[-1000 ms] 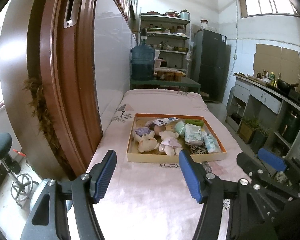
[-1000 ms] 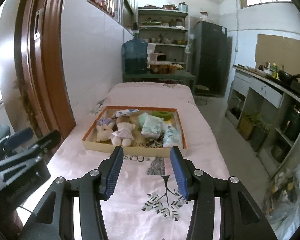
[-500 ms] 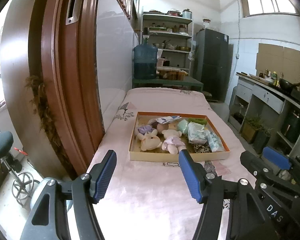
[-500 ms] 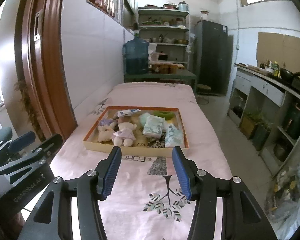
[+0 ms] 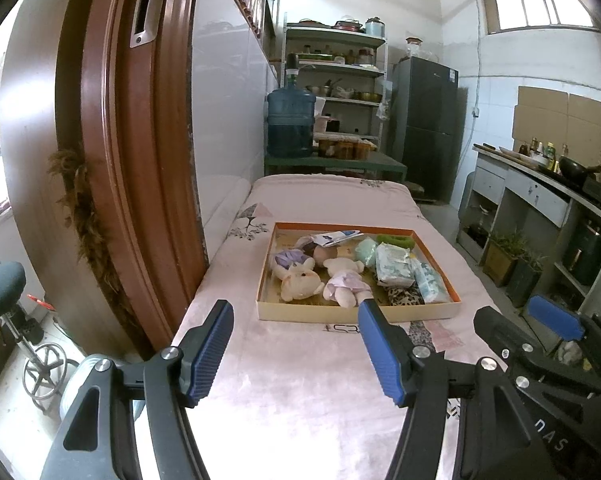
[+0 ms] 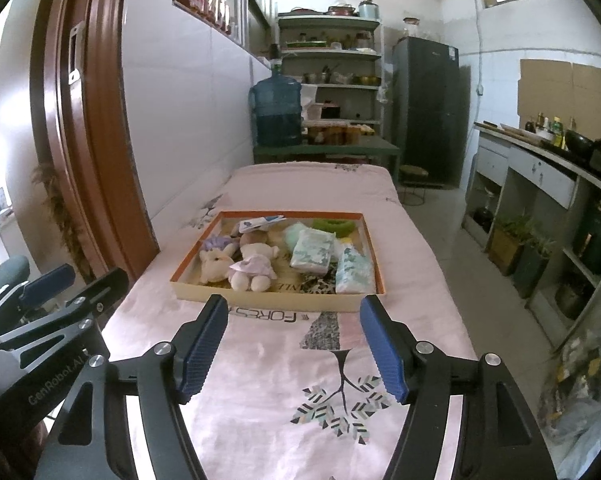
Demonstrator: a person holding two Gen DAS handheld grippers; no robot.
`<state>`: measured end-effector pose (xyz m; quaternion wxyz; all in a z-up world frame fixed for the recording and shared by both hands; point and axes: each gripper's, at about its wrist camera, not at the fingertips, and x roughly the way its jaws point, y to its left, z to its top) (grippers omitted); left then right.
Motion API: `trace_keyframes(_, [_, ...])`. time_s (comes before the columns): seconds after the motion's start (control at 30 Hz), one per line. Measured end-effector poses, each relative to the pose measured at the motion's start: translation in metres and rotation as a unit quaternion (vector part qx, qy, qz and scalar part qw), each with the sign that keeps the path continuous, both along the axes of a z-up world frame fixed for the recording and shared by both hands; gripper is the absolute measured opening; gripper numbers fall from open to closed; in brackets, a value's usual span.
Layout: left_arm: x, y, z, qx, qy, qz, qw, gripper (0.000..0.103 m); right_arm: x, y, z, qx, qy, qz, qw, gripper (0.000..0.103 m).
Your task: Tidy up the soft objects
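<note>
A shallow orange-rimmed box (image 5: 356,314) (image 6: 272,302) lies on a pink bedspread (image 5: 292,380) (image 6: 284,364). Inside are a cream plush rabbit (image 5: 298,280) (image 6: 214,264), a plush bear in a lilac dress (image 5: 346,282) (image 6: 252,266), tissue packs (image 5: 394,266) (image 6: 314,252) and a green soft item (image 5: 396,240) (image 6: 334,226). My left gripper (image 5: 294,346) hangs open over the bedspread, short of the box. My right gripper (image 6: 292,346) also stands short of the box, its jaws opening with nothing between them. Each gripper shows at the edge of the other's view.
A brown door frame (image 5: 132,152) stands close on the left. Beyond the bed are a blue water jug (image 5: 290,124), metal shelves (image 5: 336,64) and a dark fridge (image 5: 426,128). A kitchen counter (image 5: 540,196) runs along the right wall.
The right gripper's jaws have spread wider. Both hands have stayed in place, and the things in the box lie as before.
</note>
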<state>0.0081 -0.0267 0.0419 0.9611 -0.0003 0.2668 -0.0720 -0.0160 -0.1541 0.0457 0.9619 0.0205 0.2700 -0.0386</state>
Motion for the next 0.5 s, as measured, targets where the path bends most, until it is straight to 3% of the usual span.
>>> trace_keyframes(0.5, [0.0017, 0.0003, -0.0014, 0.001, 0.000, 0.001, 1.0000, 0.064, 0.0028, 0.0033, -0.0003, 0.006, -0.002, 0.012, 1.000, 0.071])
